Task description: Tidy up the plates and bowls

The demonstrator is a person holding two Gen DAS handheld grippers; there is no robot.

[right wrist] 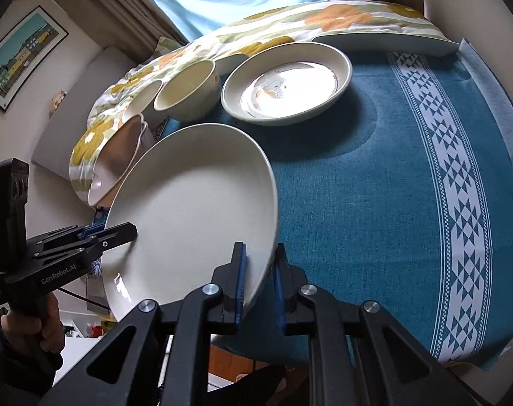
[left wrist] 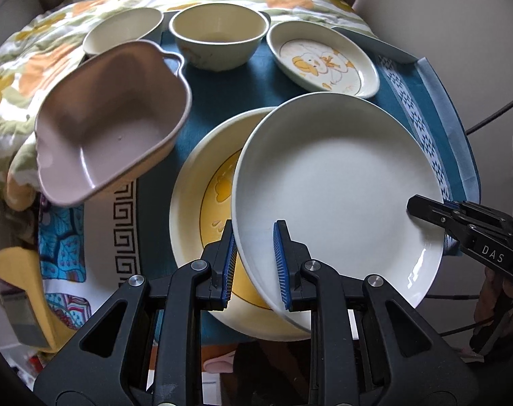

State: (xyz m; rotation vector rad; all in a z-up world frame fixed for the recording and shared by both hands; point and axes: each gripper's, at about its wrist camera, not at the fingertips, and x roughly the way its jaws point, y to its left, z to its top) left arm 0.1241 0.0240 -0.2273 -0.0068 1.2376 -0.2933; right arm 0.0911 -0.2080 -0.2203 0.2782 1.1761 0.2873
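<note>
A large plain white plate [left wrist: 337,182] is held tilted above a cream plate with a yellow centre [left wrist: 192,209]. My left gripper [left wrist: 254,264] straddles its near left rim, one blue pad on each side. My right gripper [right wrist: 260,284] clamps the opposite rim of the same plate [right wrist: 192,209]; it shows in the left wrist view [left wrist: 425,208] at the right. A pink square bowl [left wrist: 111,125] sits tilted at the left. At the back stand a cream bowl [left wrist: 219,37], a shallow cream bowl [left wrist: 124,32] and a cream dish with a cartoon print [left wrist: 324,61].
A teal cloth with a white patterned band [right wrist: 459,176] covers the table. A floral quilt [left wrist: 36,61] lies bunched at the back and left. A long pale dish [right wrist: 385,42] sits at the far right edge.
</note>
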